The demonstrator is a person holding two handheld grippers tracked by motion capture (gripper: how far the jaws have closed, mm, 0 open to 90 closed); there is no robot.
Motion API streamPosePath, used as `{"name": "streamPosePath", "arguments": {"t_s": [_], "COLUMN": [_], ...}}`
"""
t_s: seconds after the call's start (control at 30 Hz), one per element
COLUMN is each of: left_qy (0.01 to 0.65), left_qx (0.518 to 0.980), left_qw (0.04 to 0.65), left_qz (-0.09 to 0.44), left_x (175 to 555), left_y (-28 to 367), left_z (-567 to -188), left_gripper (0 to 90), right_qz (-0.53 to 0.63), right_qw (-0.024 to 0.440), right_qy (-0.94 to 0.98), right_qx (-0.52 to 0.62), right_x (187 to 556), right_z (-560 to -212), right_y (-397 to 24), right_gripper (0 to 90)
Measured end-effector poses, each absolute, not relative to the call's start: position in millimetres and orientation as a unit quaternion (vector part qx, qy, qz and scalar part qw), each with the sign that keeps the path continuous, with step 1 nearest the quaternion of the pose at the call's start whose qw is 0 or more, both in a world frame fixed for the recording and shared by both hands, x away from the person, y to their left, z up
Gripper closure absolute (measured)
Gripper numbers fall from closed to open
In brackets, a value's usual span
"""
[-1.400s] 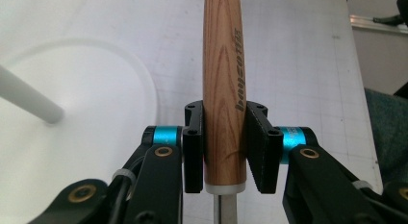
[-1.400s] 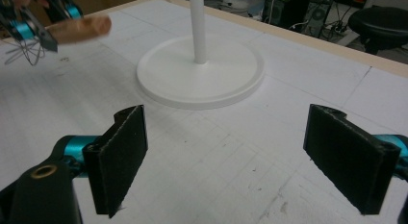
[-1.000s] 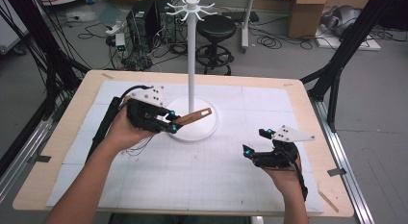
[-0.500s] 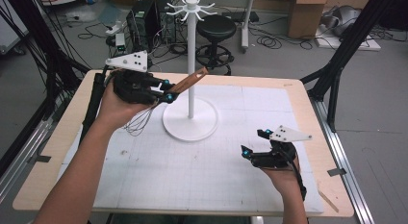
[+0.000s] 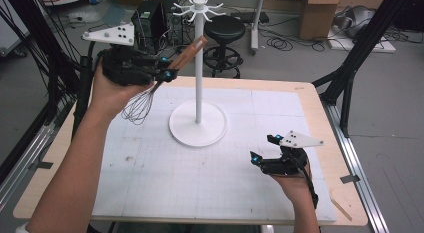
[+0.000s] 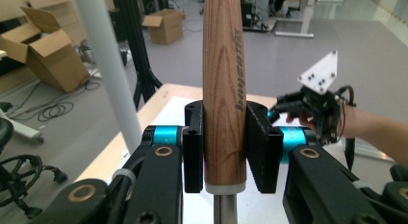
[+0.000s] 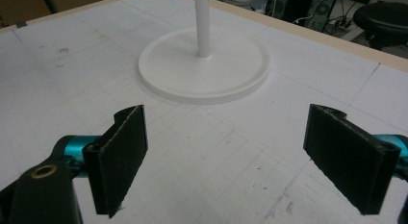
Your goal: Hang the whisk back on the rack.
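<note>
- Whisk (image 5: 159, 88) is sitting in the left gripper (image 5: 167, 74), up off the table (image 5: 280, 93) at its far-left side; wooden handle is pointing up and right toward the white hook stand (image 5: 199, 68), wire loops are hanging below the hand.
- Left jaws are pinching the handle low down, near the metal collar, pads (image 6: 192, 152) pressing both sides of the wood in the left gripper view.
- Handle tip is lying just beside the stand's pole in the high view; whether they're touching, can't tell.
- Right gripper (image 5: 264, 155) is resting low over the near-right part of the white mat (image 5: 175, 183), jaws spread wide w/ nothing between, pointing at the stand's round base (image 7: 202, 70).
- Judging by the pose, the job in hand looks like hanging the whisk on a hook at the top of the stand.
- Risks from here:
  - handle knocking the thin pole, tipping or sliding the stand, since nothing is steadying the base;
  - grip is low on the handle, so the whisk may be pivoting between the pads if the tip catches a hook;
  - wire loops snagging on the pole while going up;
  - no hanging loop or hole is visible on the handle end, so hooking may be missing and the whisk dropping on release.
</note>
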State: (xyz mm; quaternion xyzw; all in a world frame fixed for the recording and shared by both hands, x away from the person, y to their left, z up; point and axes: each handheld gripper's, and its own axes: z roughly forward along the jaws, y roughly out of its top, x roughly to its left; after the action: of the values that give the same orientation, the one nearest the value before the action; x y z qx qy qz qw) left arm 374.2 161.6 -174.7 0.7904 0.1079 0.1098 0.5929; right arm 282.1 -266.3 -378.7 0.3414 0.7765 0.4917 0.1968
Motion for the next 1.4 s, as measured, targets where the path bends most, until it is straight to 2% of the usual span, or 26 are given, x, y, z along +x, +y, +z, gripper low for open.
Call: {"name": "streamPosePath", "arguments": {"t_s": [0.1,0.57,1.4], "left_qy": [0.112,0.132,0.156], "left_qx": [0.776,0.771,0.785], "left_qw": [0.611,0.606,0.586], "left_qz": [0.106,0.140,0.129], "left_x": [377.0,386.8,408.2], "left_y": [167.7,172.9,150.5], "left_z": [-170.2,-155.7,-179.3], "left_gripper": [70.9,70.9,71.0], "right_qz": [0.491,0.493,0.492], "right_qw": [0.196,0.195,0.193], "right_qy": [0.777,0.775,0.775], "right_qx": [0.342,0.343,0.347], "right_x": [282.2,282.2,280.8], "right_z": [-379.0,-379.4,-380.0], "right_y": [-265.5,-267.4,-271.4], "right_gripper": [14.6,14.6,14.6]}}
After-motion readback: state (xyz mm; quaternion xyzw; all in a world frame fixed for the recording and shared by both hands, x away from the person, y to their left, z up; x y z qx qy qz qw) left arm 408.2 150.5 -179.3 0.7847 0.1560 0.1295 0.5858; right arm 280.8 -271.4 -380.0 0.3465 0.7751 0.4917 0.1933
